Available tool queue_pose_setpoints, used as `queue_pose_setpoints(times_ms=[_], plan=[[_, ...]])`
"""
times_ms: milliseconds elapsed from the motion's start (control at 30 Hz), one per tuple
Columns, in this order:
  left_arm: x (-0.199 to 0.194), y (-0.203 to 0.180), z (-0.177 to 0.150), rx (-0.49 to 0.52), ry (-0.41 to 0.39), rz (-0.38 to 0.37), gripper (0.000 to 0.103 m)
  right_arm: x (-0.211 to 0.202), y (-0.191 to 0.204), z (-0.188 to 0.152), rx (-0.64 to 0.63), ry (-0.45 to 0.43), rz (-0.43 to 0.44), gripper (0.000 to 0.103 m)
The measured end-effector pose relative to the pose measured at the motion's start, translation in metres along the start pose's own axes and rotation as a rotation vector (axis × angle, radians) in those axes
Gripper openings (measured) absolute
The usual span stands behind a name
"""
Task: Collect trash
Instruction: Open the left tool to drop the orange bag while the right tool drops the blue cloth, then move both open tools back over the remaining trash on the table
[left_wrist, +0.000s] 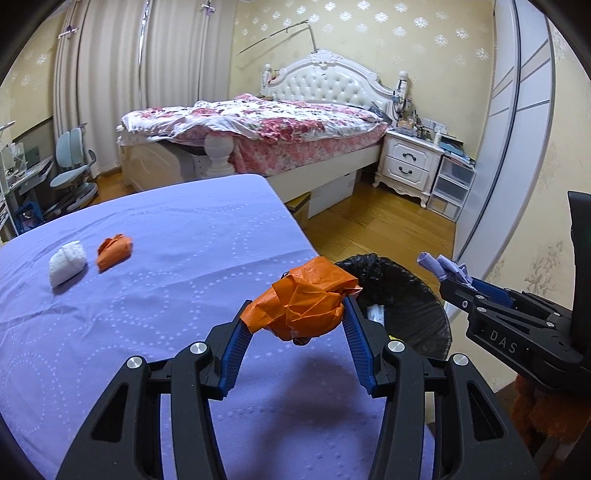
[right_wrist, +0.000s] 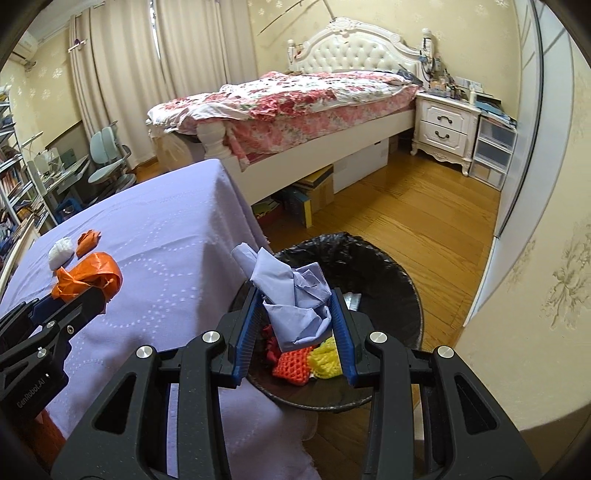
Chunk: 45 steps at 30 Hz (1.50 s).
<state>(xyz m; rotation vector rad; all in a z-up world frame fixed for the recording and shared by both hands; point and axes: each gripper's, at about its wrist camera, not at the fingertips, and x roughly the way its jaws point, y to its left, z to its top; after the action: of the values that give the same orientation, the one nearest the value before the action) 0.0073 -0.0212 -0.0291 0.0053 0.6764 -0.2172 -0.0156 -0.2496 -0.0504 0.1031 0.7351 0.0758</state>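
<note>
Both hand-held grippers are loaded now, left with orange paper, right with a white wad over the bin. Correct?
Not quite. The right hand-held gripper holds a crumpled lavender paper, not a white wad, as the right wrist view shows. The white wad lies on the table. The left hand-held gripper does hold orange paper.
</note>
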Motion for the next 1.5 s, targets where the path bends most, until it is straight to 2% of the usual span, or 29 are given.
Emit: queue_pose_setpoints(times_ms=[400,633,1200,1267,1400,1500], plan=[[0.031,-0.030,0.018,0.027,0.008,-0.040,0.050,0.010,-0.028,0.008,0.031,-0.005,-0.045,0.037],[0.049,-0.041,0.023,0.048,0.020,-0.039,0.050,0.018,-0.036,0.015,0.038,0.000,-0.068,0.037],[0.076,-0.049,0.030,0.049,0.083,-0.039,0.051,0.038,-0.050,0.023,0.059,0.016,-0.099,0.037],[0.079,-0.049,0.030,0.046,0.094,-0.039,0.064,0.038,-0.051,0.024,0.063,0.012,-0.101,0.037],[0.077,-0.048,0.030,0.035,0.084,-0.039,0.074,0.036,-0.054,0.023,0.069,0.009,-0.113,0.039],[0.076,-0.048,0.030,0.035,0.078,-0.034,0.077,0.036,-0.054,0.023,0.074,0.002,-0.123,0.051]])
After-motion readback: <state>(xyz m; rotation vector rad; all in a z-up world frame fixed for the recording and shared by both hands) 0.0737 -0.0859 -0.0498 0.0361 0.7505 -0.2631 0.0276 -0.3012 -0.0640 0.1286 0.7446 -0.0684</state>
